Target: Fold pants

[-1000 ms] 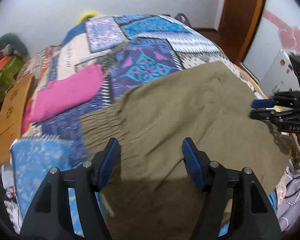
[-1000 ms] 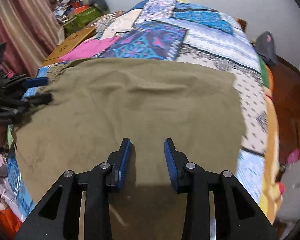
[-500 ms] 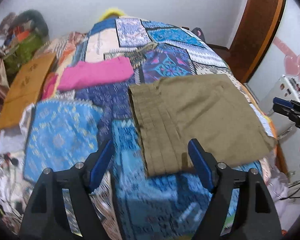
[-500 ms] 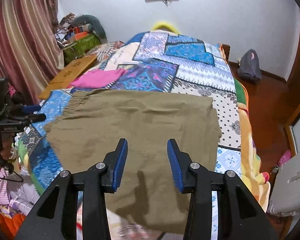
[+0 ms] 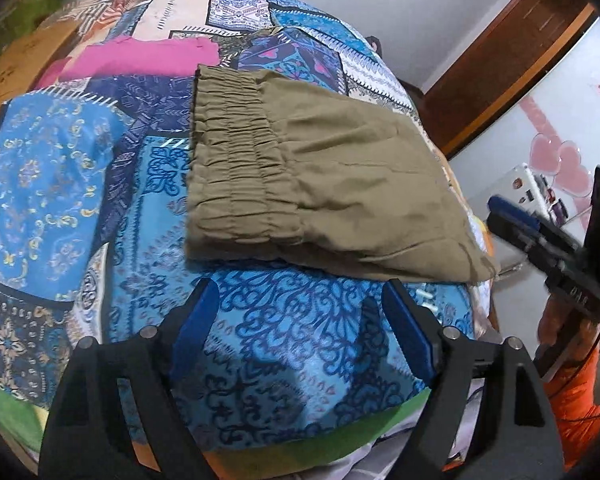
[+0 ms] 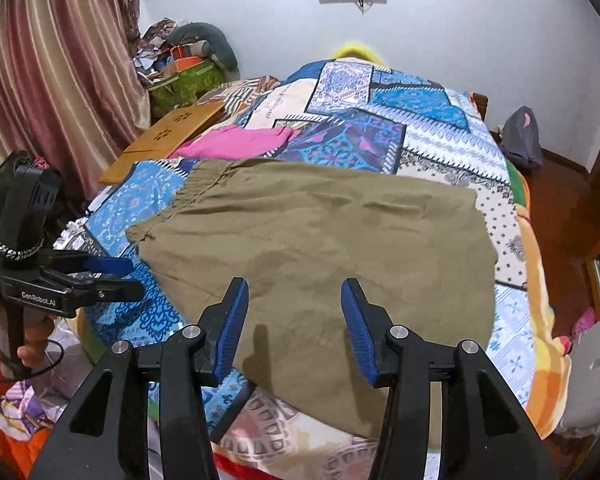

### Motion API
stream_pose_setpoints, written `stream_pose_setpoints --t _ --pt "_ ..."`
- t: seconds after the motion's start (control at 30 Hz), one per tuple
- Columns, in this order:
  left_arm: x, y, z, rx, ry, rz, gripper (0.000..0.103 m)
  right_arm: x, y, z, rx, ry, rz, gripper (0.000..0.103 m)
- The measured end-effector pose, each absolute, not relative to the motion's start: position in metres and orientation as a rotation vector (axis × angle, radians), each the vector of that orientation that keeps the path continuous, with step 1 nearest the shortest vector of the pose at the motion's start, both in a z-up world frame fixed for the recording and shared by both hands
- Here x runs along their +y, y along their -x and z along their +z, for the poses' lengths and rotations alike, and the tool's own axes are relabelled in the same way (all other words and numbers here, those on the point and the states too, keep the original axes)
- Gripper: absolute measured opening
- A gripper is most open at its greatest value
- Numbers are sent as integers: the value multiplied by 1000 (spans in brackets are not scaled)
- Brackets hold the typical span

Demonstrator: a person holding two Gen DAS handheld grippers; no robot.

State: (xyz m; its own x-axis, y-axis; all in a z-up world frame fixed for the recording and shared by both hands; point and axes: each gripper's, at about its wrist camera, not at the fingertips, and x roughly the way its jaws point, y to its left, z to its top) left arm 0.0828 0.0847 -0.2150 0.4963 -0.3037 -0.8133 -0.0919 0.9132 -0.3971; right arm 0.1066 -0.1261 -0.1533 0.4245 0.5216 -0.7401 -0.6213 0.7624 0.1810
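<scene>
The olive pants lie folded flat on the patchwork bedspread, their gathered elastic waistband towards the left. They also show in the right wrist view, reaching the bed's near edge. My left gripper is open and empty, just short of the pants' near edge. My right gripper is open and empty above the pants' near part. The right gripper also shows in the left wrist view, the left one in the right wrist view.
A folded pink garment lies beyond the pants. A wooden board rests at the bed's left side, with clutter and a curtain behind. A dark bag sits on the wooden floor at right.
Both grippers have pulled back from the pants towards the near edge of the bed. The left one has drawn back off the cloth. The pants stay flat.
</scene>
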Motion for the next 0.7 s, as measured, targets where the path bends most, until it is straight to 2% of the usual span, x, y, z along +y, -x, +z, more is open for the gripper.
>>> stream_pose_setpoints --t 0.2,0.43,0.7 --pt "95 -91 -216 1026 556 -163 83 -127 -99 -155 895 138 696 45" --pt "91 -101 -222 1018 577 -130 85 -123 -109 -167 915 147 669 45" --pt "91 -120 -226 1015 653 -135 93 -115 -117 -191 983 163 697 45"
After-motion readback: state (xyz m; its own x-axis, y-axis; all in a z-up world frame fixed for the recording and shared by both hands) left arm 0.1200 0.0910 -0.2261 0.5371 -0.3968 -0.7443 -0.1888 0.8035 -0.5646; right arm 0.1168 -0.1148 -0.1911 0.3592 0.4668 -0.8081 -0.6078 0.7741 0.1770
